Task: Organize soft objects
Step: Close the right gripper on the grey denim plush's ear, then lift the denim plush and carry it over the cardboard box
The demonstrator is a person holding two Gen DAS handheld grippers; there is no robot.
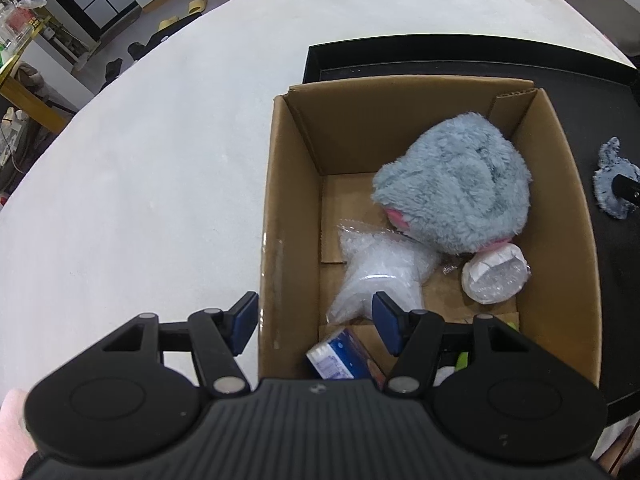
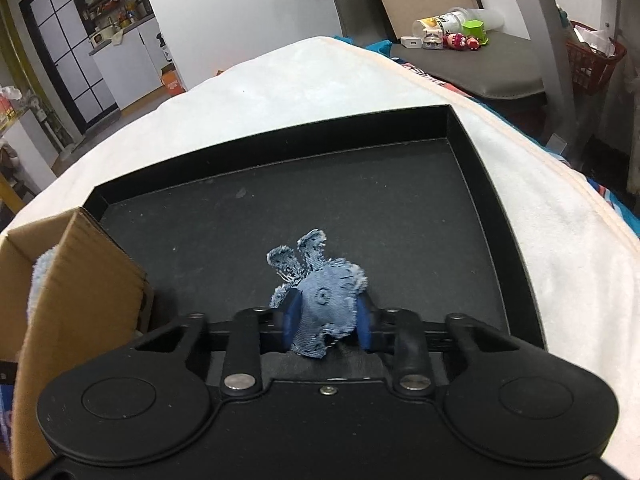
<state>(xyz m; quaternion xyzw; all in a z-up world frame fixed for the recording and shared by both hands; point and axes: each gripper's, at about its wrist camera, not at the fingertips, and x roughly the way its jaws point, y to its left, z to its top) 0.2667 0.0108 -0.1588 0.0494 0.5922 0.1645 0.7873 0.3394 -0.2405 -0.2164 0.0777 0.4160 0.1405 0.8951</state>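
right gripper (image 2: pixel 325 322) fingers clamped on denim scrap (image 2: pixel 324 300) over black tray (image 2: pixel 400 208); left gripper (image 1: pixel 316 322) fingers wide apart, empty, above cardboard box (image 1: pixel 288 208)

White-covered table (image 1: pixel 160 140), black-framed glass doors (image 2: pixel 64 52)

Left wrist view looks down close into open brown cardboard box (image 1: pixel 432 216); right wrist view faces low across shallow black tray (image 2: pixel 280 200); both share box, tray.

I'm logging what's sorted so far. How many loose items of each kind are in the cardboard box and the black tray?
Plush toys: 1, grey plush
Denim pieces: 1, denim scrap
Bubble-wrap bundles: 2, and
Blue packets: 1
Total: 5; the box's near corner is partly hidden.
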